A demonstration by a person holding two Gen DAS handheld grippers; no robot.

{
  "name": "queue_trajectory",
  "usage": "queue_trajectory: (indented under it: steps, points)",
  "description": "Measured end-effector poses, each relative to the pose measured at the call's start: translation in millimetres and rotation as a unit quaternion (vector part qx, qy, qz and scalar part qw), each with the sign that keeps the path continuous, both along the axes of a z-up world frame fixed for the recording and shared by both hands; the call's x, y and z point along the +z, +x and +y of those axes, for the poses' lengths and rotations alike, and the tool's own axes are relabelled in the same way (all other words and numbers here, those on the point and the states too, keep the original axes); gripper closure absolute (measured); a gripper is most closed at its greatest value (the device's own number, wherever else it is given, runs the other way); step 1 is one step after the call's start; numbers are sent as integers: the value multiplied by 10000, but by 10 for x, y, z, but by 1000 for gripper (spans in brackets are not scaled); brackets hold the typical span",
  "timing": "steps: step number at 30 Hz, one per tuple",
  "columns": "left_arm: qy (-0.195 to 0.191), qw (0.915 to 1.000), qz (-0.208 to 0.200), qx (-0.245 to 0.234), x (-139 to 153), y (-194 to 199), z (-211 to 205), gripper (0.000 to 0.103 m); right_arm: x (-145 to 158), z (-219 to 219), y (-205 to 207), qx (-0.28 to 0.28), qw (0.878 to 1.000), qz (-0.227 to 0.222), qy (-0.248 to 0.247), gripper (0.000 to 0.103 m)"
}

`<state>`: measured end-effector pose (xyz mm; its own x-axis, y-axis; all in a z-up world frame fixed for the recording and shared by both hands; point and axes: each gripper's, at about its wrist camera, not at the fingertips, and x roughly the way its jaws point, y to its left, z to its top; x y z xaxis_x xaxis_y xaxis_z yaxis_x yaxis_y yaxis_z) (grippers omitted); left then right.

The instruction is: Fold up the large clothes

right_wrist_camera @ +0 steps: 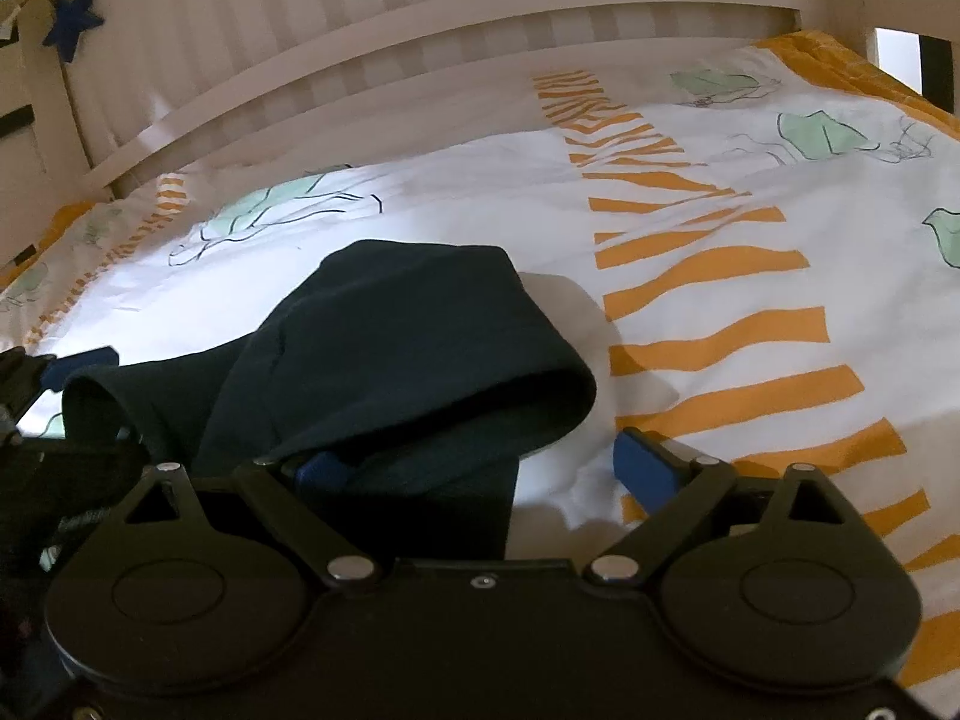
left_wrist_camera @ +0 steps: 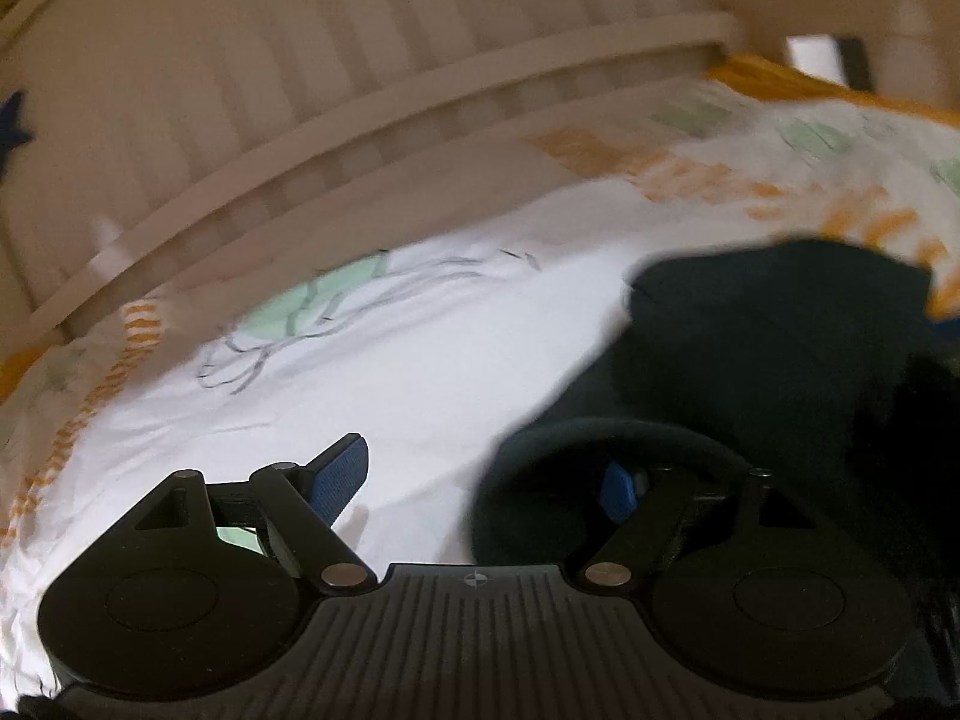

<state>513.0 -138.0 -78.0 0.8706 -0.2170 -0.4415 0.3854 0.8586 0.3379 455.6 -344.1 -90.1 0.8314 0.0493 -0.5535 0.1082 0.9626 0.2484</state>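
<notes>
Far left: a blue felt star [right_wrist_camera: 73, 21] hangs beside the pale slatted bed rail [right_wrist_camera: 420, 18], which runs behind the whole scene.
Left gripper [left_wrist_camera: 480, 483]: jaws spread wide; its right finger is tucked inside a rounded loop of dark cloth, with no pad visibly pressing on it, apparently so the fabric can slide free.
Garment [right_wrist_camera: 384, 360]: a dark, already doubled-over piece of clothing lies on the bedspread [right_wrist_camera: 456, 192], a white cover with green figures and orange stripes, and sits between the two tools.
Fold: a rounded edge faces right, which suggests the fold has just been laid down.
Right gripper [right_wrist_camera: 474, 462]: jaws spread wide, nothing pinched; its left finger rests under the fold's lip, the right finger over bare bedspread.
Reading: both tools look to be letting go, probably ahead of a further fold.
</notes>
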Motion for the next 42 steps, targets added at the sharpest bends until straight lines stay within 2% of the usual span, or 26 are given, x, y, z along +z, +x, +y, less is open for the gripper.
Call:
queue_trajectory:
  steps: [1,3,5,7,8,11,15,17,18,20,22,24,26,31,34,36,38,39,42]
  points:
    - [-190,9997,-17,165,43,34,52,26,8,-5,-5,21,10000,-15,15,9]
    - [-826,9942,152,669,134,176,238,25,29,-5,-22,36,10000,-60,11,9]
    - [-1549,9789,690,1136,145,357,480,24,54,4,-34,58,9999,-111,-17,10]
    - [-1816,9666,1201,1356,69,467,605,24,85,15,-46,83,9998,-190,-48,10]
    - [-1812,9644,1317,1408,22,484,625,24,97,18,-48,80,9997,-216,-71,10]
    - [-1594,9665,1483,1361,-124,486,610,23,96,8,-41,76,9997,-219,-60,10]
    - [-1174,9795,1194,1118,-117,396,511,25,98,-44,-53,-84,9996,-274,-8,10]
    - [-697,9889,897,958,-95,311,404,25,121,-91,-88,-270,9989,-386,-52,15]
    - [-368,9938,647,824,-86,247,341,25,135,-123,-105,-394,9982,-450,-68,16]
    - [272,9982,83,521,-101,121,215,25,148,-200,-132,-529,9972,-536,29,16]
    - [810,9951,-542,136,-130,-45,114,25,127,-249,-115,-498,9974,-483,181,16]
    - [1089,9893,-934,-278,-160,-164,32,25,102,-235,-91,-456,9980,-404,148,16]
    - [1179,9862,-1037,-531,-172,-189,-36,25,99,-200,-75,-357,9986,-383,79,16]
    - [1160,9874,-911,-566,-162,-77,-154,25,89,-132,-80,-200,9991,-380,-27,16]
    - [931,9915,-864,-275,-90,58,-122,25,81,-115,-76,-126,9992,-365,-30,16]
    - [421,9958,-763,271,-15,145,23,25,83,-109,-76,-118,9992,-368,-45,16]
    - [-382,9959,-325,752,62,263,271,24,87,-116,-88,-224,9989,-398,-60,16]
    - [-663,9939,-63,877,49,305,368,24,92,-127,-98,-323,9986,-414,-68,16]
    - [-1155,9862,519,1067,-41,398,549,24,104,-169,-114,-507,9977,-457,-23,16]
